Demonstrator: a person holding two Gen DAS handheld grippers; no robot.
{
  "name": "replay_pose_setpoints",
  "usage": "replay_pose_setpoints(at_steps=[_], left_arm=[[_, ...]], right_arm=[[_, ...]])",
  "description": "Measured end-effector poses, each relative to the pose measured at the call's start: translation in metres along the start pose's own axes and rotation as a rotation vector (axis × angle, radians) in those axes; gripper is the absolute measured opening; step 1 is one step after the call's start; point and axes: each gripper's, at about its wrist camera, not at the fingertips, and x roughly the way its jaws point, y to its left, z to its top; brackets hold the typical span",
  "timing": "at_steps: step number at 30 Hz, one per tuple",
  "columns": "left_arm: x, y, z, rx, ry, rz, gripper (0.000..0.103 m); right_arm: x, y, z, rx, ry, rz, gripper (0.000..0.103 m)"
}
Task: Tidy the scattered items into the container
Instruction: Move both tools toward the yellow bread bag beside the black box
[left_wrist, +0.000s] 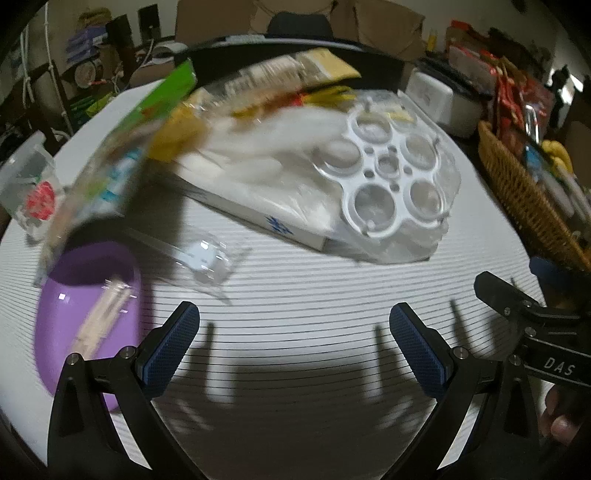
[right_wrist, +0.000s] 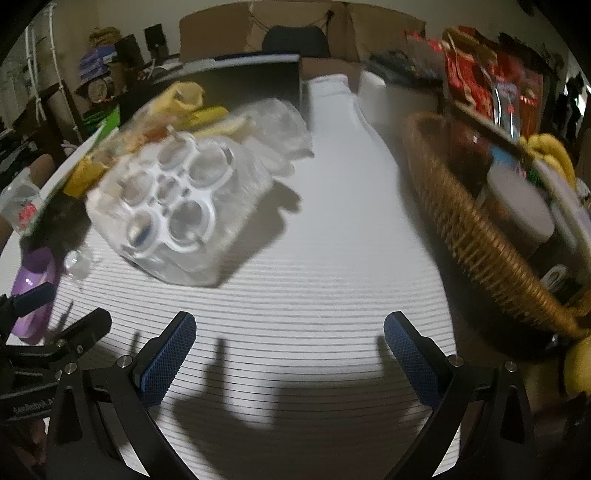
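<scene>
so, jaws: both your left gripper (left_wrist: 294, 345) and right gripper (right_wrist: 290, 352) stand apart, holding nothing.
clear wrapper (left_wrist: 207, 260): on the table (left_wrist: 314, 295) beside the purple cup (left_wrist: 88, 317); light, crinkly, slippery, so pinch an edge.
wicker basket (right_wrist: 476, 236): well right.

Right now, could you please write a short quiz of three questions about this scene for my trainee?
1. True or false: the left gripper is holding something.
2. Which thing stands at the right edge of the table? A) a wicker basket B) a metal bucket C) a glass jar
3. Fill in: the white plastic ring holder lies on top of a clear ____.

Key
1. False; both it and the right gripper are open and hold nothing.
2. A, the wicker basket.
3. Bag; the purple cup sits apart, at the left.
</scene>
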Motion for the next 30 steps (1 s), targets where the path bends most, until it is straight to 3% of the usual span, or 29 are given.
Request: replay_pose_setpoints(at_steps=[11, 30], left_arm=[[-0.055, 0.028, 0.021, -0.078, -0.057, 0.094, 0.103], [-0.176, 0.107, 0.052, -0.109, -0.172, 0.2, 0.103]], right_arm=[[-0.037, 0.031, 0.019, 0.013, -0.041, 0.042, 0.103], [-0.132, 0.112, 0.062, -0.049, -0.145, 0.099, 0.103]])
